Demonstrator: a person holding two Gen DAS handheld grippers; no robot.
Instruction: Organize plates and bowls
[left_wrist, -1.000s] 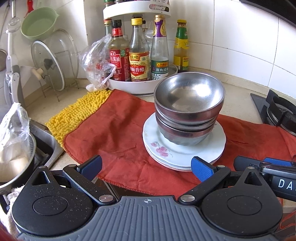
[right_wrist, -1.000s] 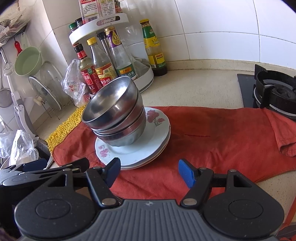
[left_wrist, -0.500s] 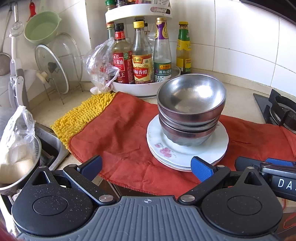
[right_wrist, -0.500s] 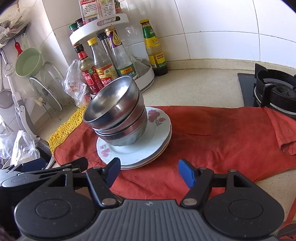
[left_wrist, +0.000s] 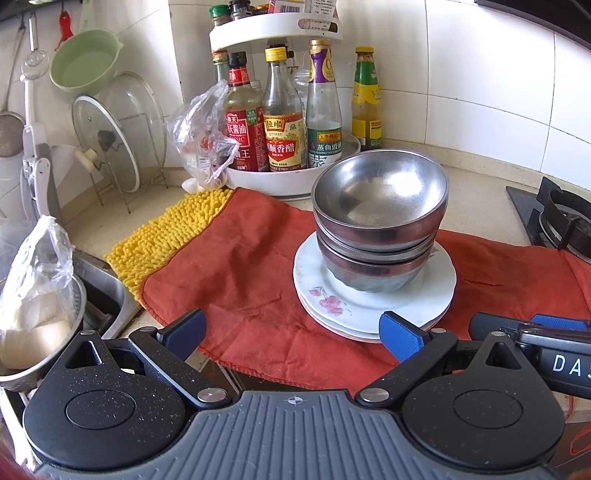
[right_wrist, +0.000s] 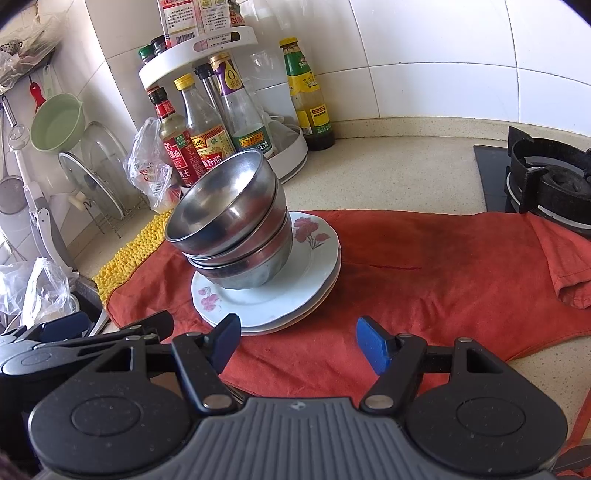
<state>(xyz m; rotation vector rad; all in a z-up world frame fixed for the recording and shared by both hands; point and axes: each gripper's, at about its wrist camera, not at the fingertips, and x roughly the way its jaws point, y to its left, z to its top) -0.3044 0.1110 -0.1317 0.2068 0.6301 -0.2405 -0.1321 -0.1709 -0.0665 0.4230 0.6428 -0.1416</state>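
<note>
- The left gripper sits at the bottom of the left wrist view with its blue-padded jaws spread wide and nothing between them; below the gap lies only red cloth.
- The right gripper fills the bottom of the right wrist view, its jaws also standing wide apart and gripping nothing.
- The stack of steel bowls stands right of centre in the left wrist view, three nested one inside another, the top one tilted a little.
- The bowls rest on the stack of white plates, flower-patterned, whose near rim lies just above the left gripper's right-hand pad.
- In the right wrist view the same bowls and plates sit left of centre, just above the left-hand pad.
- The plates lie on the red cloth, spread across the middle of the frame on the pale countertop.
- A yellow shaggy mat pokes out from under the cloth's left edge.
- The white rotating rack of sauce bottles stands in the upper centre, just behind the bowls.
- A gas burner sits at the right edge of the frame.
- A glass lid on a wire stand and a green bowl occupy the upper left.
</note>
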